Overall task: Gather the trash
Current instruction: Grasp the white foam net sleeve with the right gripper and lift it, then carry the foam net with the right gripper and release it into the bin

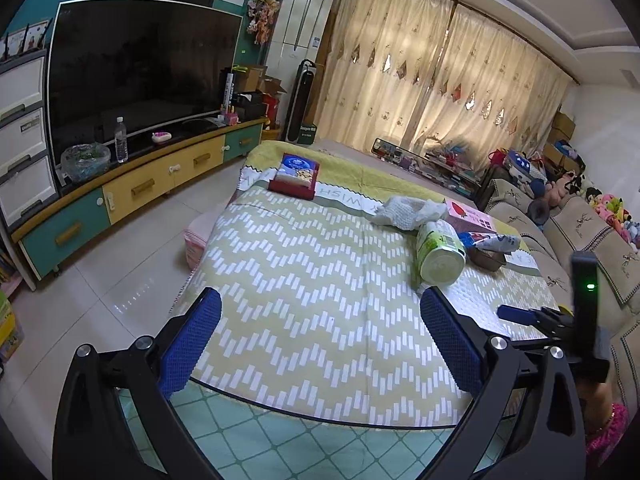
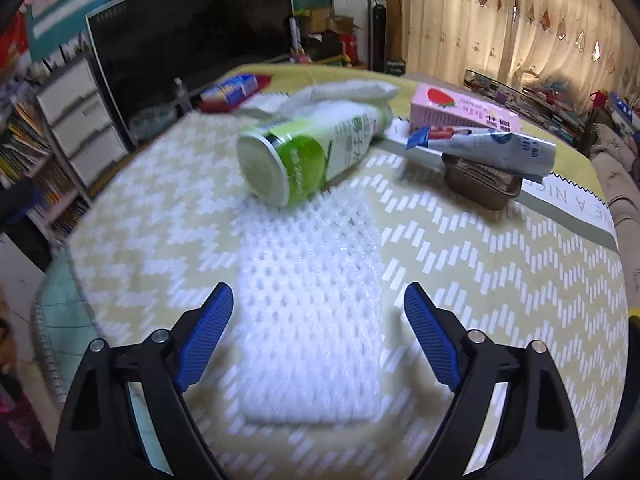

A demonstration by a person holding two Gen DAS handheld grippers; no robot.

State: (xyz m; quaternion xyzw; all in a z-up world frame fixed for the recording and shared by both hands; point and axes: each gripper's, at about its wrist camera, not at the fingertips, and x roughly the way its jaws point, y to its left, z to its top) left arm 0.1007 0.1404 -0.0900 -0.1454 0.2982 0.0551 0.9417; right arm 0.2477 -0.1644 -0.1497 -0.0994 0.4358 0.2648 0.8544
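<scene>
Now both grippers gape empty; the right gripper (image 2: 319, 312) straddles a white foam sheet (image 2: 310, 312); the left gripper (image 1: 320, 320) hovers over the tablecloth (image 1: 304, 264).

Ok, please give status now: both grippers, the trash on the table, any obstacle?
Left gripper open, empty. Right gripper open over white foam sheet, not gripping. Green bottle lies on its side beyond. Nothing blocking.

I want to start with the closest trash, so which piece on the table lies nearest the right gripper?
The white foam mesh sheet, flat below the open right gripper; the green bottle and tube lie farther.
</scene>
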